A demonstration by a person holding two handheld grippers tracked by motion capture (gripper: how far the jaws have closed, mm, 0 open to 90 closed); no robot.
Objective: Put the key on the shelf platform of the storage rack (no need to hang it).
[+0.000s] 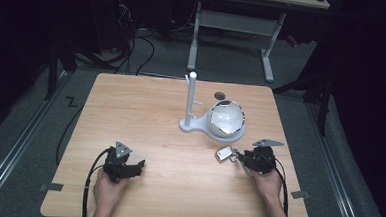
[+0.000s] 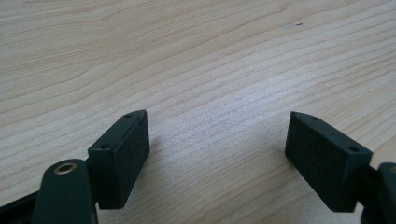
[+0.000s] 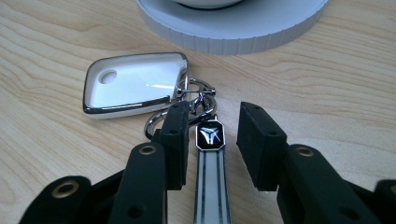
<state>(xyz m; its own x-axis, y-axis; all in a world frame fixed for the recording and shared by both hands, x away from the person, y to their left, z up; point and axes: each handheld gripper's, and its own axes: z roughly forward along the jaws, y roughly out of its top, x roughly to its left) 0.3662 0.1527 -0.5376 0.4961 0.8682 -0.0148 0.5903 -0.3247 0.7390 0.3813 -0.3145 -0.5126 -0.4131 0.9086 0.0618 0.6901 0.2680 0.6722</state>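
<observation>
A glossy white car key fob with a chrome-edged rim (image 3: 135,84) lies flat on the pale wood-grain table (image 1: 145,116), near the person's right side and just in front of a white round-based stand holding a shiny mirrored ball (image 1: 226,119). From the fob's corner run linked silver metal rings (image 3: 196,98), and from them a narrow striped strap with a black metal emblem tag (image 3: 210,137), laid straight back toward the right gripper (image 3: 212,140).

The right gripper's black fingers (image 3: 175,140) are partly open, straddling the strap; the strap lies between them, with a clear gap on one side, and the pads do not appear to be pressing it yet. The left gripper (image 2: 217,154) rests low over bare table at the person's left, its fingers wide apart and empty.

The bundle looks light. The fob's shell is likely hard and slippery, and too wide and flat to pinch easily. The strap is probably the best hold: thin, flat, somewhat flexible. Lifted by it, the fob would likely dangle and swing from the loose rings.
</observation>
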